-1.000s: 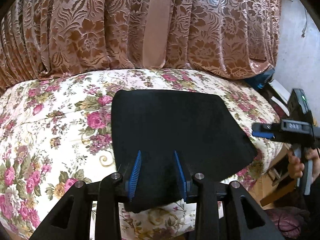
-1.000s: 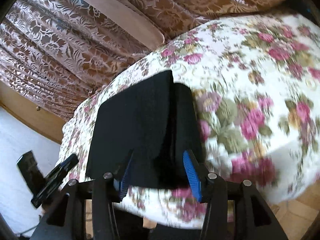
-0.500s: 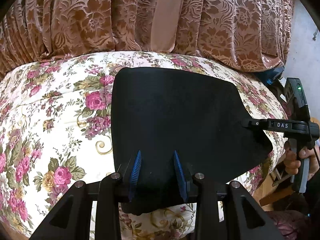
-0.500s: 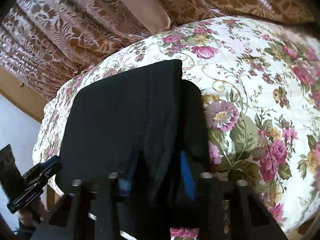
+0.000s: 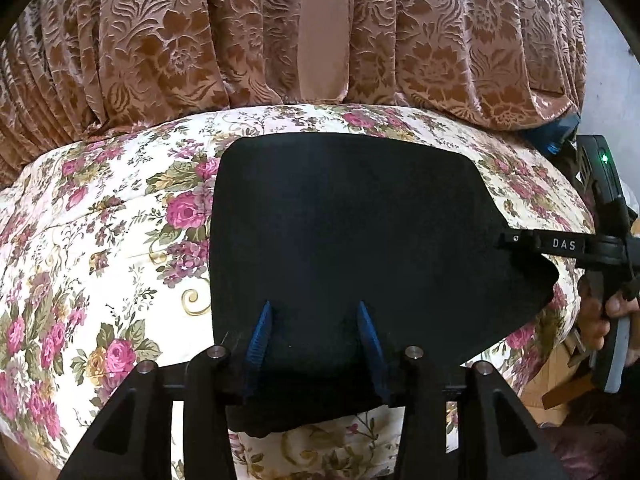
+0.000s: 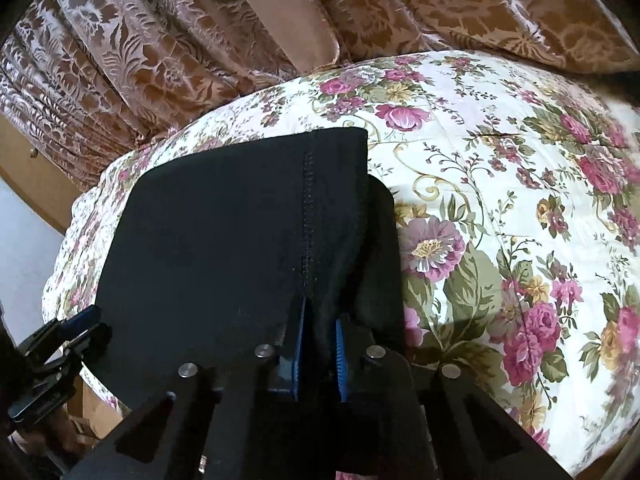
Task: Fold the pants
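Your left gripper (image 5: 316,332) has its 2 blue ribbed pads (image 5: 258,340) spread apart, 1 on each side of the near edge of the pants (image 5: 352,240); the cloth lies slack between them, not pinched. Your right gripper (image 6: 318,344) has its 2 blue pads (image 6: 298,348) drawn close together and clamped on a fold of the same garment at its near edge.

There is 1 pair of pants: black, matte and soft, folded into a flat, roughly trapezoid panel with rounded corners. It lies on the bed cover (image 5: 100,260), at the near edge of the bed. In the right wrist view 1 stitched seam (image 6: 307,216) runs straight away from the clamped pads toward the curtain, and a second black layer (image 6: 380,256) protrudes from under the top layer on the side beyond the seam. In the left wrist view the long axis of the panel runs sideways, from your open pads toward your right gripper (image 5: 560,246), which meets the cloth at its far right corner.

The bed cover is 1 quilted cream fabric printed with pink roses and green leaves. Behind the pants hangs 1 pleated brown curtain (image 5: 180,48) with a raised floral pattern and 1 plain smooth band (image 5: 324,32) down it.
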Demonstrator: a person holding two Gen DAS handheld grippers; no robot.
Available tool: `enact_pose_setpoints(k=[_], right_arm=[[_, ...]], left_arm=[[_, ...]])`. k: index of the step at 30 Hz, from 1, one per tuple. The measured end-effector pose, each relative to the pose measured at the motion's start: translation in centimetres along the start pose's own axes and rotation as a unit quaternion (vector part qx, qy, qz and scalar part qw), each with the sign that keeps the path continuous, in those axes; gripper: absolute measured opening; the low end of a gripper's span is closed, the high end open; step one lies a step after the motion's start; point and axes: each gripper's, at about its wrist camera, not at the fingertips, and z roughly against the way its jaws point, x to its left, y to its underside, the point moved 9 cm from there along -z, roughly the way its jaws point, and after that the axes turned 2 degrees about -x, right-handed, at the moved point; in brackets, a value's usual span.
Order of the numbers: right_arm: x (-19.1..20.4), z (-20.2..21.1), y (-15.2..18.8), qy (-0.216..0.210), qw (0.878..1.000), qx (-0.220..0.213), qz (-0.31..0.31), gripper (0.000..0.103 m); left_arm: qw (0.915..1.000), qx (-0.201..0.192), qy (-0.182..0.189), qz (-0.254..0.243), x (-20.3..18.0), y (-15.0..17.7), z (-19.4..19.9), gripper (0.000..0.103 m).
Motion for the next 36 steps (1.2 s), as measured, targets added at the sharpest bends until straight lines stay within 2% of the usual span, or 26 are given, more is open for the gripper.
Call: enact_pose_setpoints(k=[3,7,8,10,12,15,17,20,23,24,27,36], right_arm=[[0.2,0.4,0.0,0.008,1.000,-0.005,-0.002,0.018],[0.2,1.7,-0.4,0.046,0.999,-0.010,-0.007,0.041],[0.3,2.4,-0.7,0.067,0.997,-0.023,0.000,0.041],[0.9,3.6,-1.1,0.074,0.996,-0.040,0.008,0.041],[2.3,4.8,-1.3,0.050,0.997,-0.053,0.010,0.045],[4.9,6.0,-1.1,0.016,0.997,-0.074,0.031,0.046],[6.8,6.0,-0.5,-0.009,0.996,-0.070,0.047,0.046],[7.9,4.8,0.7,-0.004,0.997,-0.052,0.060,0.046],[6.5,2.8,2.1,0.015,0.999,-0.012,0.042,0.046],[6.0,2.5,2.5,0.010,0.999,-0.009,0.033,0.046],[5.6,2.6,2.6,-0.004,1.000,-0.014,0.023,0.046],[5.7,2.5,2.5,-0.006,1.000,-0.022,0.022,0.046]], left_arm=[[1.0000,0.001,0.001,0.004,0.0,-0.1,0.3,0.045],[0.9999,-0.003,0.005,0.009,0.2,-0.3,0.9,0.045],[0.9999,-0.005,0.002,0.009,0.3,-0.4,1.1,0.045],[0.9999,-0.012,-0.006,0.005,0.5,-0.5,1.6,0.045],[0.9998,-0.016,-0.013,0.006,0.7,-0.5,1.9,0.045],[0.9996,-0.019,-0.017,0.009,1.0,-0.6,2.2,0.045],[0.9996,-0.017,-0.020,0.009,1.3,-0.5,2.2,0.045],[0.9995,-0.015,-0.027,0.009,1.6,-0.3,2.2,0.045],[0.9994,-0.012,-0.027,0.015,1.9,-0.1,2.1,0.045],[0.9994,-0.012,-0.028,0.017,2.1,-0.1,2.0,0.045],[0.9993,-0.010,-0.028,0.023,2.4,0.1,1.9,0.045],[0.9991,-0.011,-0.028,0.030,3.6,0.0,1.9,0.046]])
